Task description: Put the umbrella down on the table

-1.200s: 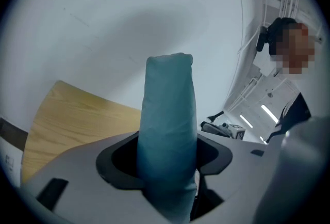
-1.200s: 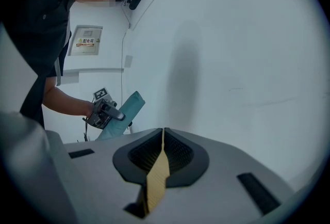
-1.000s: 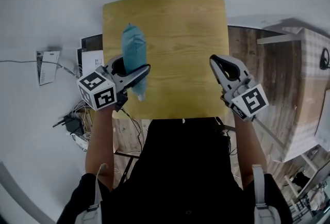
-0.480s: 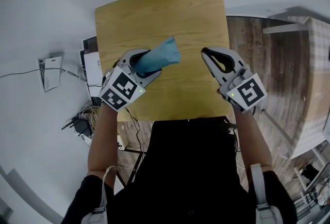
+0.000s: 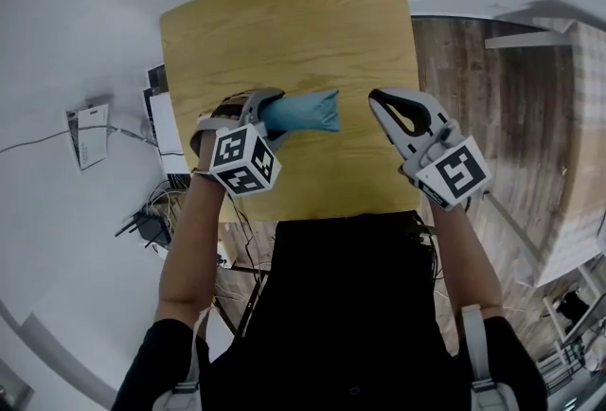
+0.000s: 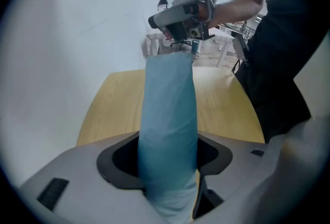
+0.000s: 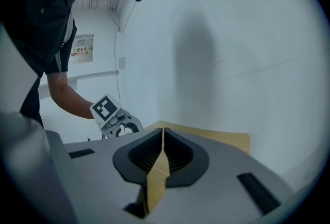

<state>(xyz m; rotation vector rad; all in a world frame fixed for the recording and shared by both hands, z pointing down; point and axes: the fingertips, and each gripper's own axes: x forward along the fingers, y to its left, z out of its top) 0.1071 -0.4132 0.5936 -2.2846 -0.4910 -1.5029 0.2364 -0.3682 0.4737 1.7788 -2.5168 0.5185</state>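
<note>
While left gripper fingers clamp the folded teal fabric umbrella over the yellow wooden worktop, early release risks it rolling off; right gripper fingers press together, empty.

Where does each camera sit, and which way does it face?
Head view: on the person's head, facing down at the table; shows both forearms, left claw holding the umbrella, right claw shut.
Left gripper view: on the left claw, facing along the umbrella toward the right claw; shows the person's torso.
Right gripper view: on the right claw, facing the left claw and a wall; shows the person's arm.
Shared: each gripper view sees the other claw.
</note>
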